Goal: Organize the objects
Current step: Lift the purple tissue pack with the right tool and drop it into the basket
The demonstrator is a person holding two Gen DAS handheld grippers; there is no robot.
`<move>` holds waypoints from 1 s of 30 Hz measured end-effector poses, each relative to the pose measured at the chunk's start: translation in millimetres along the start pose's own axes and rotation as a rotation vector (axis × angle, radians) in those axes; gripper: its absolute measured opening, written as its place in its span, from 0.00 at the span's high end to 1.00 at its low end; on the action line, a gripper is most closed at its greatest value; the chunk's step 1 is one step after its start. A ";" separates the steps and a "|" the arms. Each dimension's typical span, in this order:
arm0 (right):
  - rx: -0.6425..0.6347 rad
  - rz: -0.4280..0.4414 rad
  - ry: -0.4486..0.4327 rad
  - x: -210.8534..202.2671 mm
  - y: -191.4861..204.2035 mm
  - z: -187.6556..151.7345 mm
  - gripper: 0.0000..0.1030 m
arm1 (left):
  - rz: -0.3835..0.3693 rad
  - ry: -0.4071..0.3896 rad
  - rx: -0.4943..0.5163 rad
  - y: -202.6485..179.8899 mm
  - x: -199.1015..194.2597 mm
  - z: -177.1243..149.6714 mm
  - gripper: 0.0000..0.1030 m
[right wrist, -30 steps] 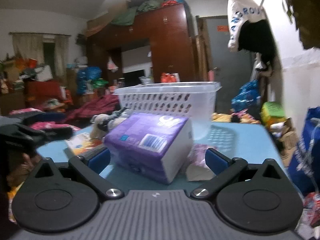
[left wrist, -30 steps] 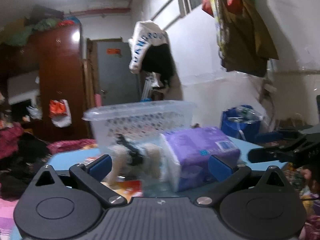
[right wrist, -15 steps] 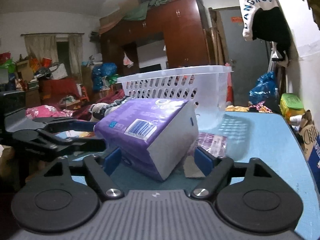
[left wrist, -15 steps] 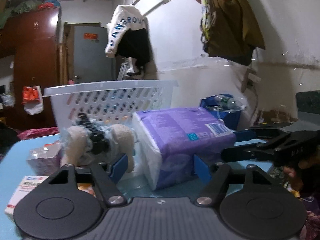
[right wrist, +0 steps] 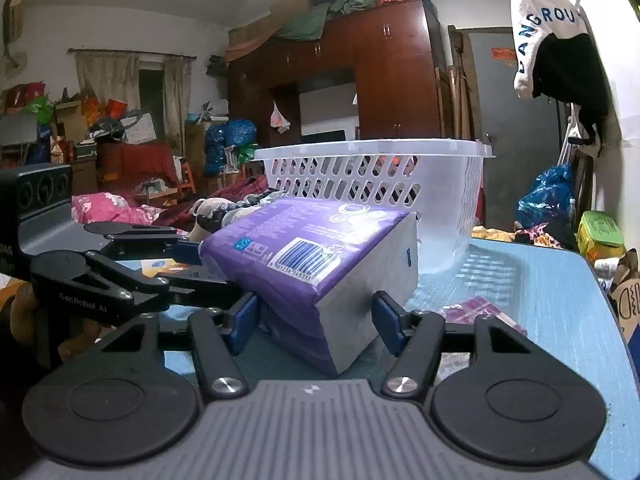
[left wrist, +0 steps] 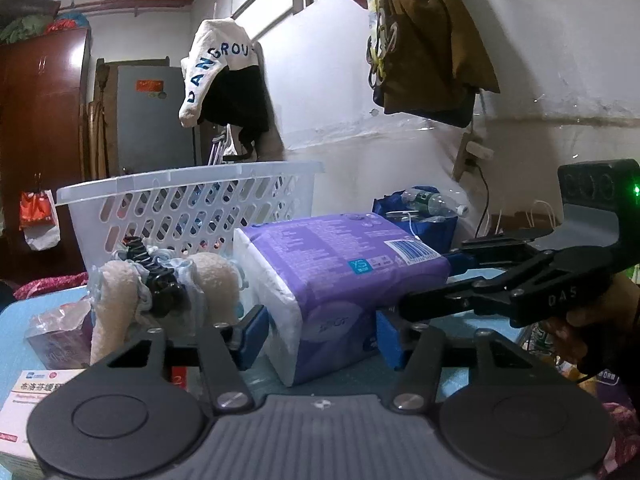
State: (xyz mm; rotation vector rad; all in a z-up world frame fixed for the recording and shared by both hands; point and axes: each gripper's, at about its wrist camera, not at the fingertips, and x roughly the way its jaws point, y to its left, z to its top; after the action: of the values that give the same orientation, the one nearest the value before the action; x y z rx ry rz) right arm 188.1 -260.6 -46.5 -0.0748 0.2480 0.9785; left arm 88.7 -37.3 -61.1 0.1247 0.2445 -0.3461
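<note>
Both grippers' jaws are closing on the purple pack (left wrist: 340,276) — left gripper (left wrist: 318,334) and right gripper (right wrist: 314,318) straddle opposite ends, pads seemingly touching. The pack sits on the blue table (right wrist: 540,292) before the white basket (left wrist: 188,208). A second ago both stood wide apart.

On the table (right wrist: 552,312), the wrapped pack (right wrist: 320,264) lies near the front edge. The basket (right wrist: 380,184) stands behind it, toward the far edge. The plush toy (left wrist: 160,292) sits just left of the pack, before the basket. A flat box (left wrist: 36,396) lies at the front left corner.
</note>
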 end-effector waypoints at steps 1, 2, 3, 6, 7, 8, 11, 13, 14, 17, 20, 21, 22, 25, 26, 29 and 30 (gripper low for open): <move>-0.007 -0.004 -0.001 0.8 1.3 0.7 0.39 | 0.002 -0.002 0.003 -0.5 0.4 -0.4 0.42; -0.015 -0.008 -0.002 0.4 2.8 0.6 0.39 | 0.004 -0.007 0.002 -0.5 -0.2 -0.7 0.42; -0.020 -0.012 -0.006 -0.1 3.9 0.8 0.39 | 0.006 -0.013 0.004 -1.5 -1.0 -1.8 0.42; -0.041 -0.024 -0.012 -2.0 7.5 2.7 0.42 | 0.009 -0.037 0.005 -3.1 -6.9 -2.8 0.44; -0.050 -0.028 -0.017 -3.7 9.7 4.3 0.42 | 0.010 -0.047 0.005 -3.8 -9.8 -1.9 0.44; -0.059 -0.032 -0.026 -6.8 12.1 6.6 0.43 | 0.012 -0.059 0.008 -4.7 -13.3 -0.2 0.44; -0.084 -0.040 -0.056 -13.9 16.8 15.0 0.43 | 0.019 -0.100 0.021 -8.6 -24.4 8.5 0.45; -0.104 -0.046 -0.082 -20.2 21.6 24.5 0.43 | 0.025 -0.131 0.040 -11.4 -32.6 16.9 0.45; -0.114 -0.049 -0.090 -21.5 23.7 29.2 0.44 | 0.029 -0.141 0.048 -11.8 -35.7 21.7 0.45; -0.145 -0.054 -0.115 -22.5 27.4 52.2 0.44 | 0.051 -0.179 0.078 -10.3 -45.5 44.7 0.45; -0.163 -0.044 -0.143 -16.5 22.9 84.7 0.44 | 0.075 -0.209 0.094 -0.7 -49.9 78.9 0.45; -0.169 -0.041 -0.150 -12.3 19.8 97.4 0.44 | 0.082 -0.217 0.091 4.1 -48.9 91.0 0.45; -0.170 -0.036 -0.152 -6.3 14.8 111.2 0.44 | 0.091 -0.219 0.097 9.8 -45.8 103.6 0.45; -0.162 -0.027 -0.142 16.3 -2.4 143.9 0.44 | 0.104 -0.211 0.084 32.1 -29.8 136.8 0.45; -0.157 -0.028 -0.134 23.4 -7.8 151.2 0.44 | 0.106 -0.207 0.079 40.7 -22.3 145.9 0.45; -0.151 -0.039 -0.104 51.1 -24.8 170.7 0.44 | 0.097 -0.173 0.030 69.5 3.7 164.4 0.45; -0.140 -0.041 -0.088 61.5 -31.2 175.2 0.45 | 0.093 -0.160 0.012 79.0 13.3 167.8 0.45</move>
State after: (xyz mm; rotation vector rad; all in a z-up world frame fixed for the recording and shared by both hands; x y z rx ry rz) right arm 277.3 -197.7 107.0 -0.1631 0.0964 0.9549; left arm 164.6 5.0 103.3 0.1192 0.0785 -0.2635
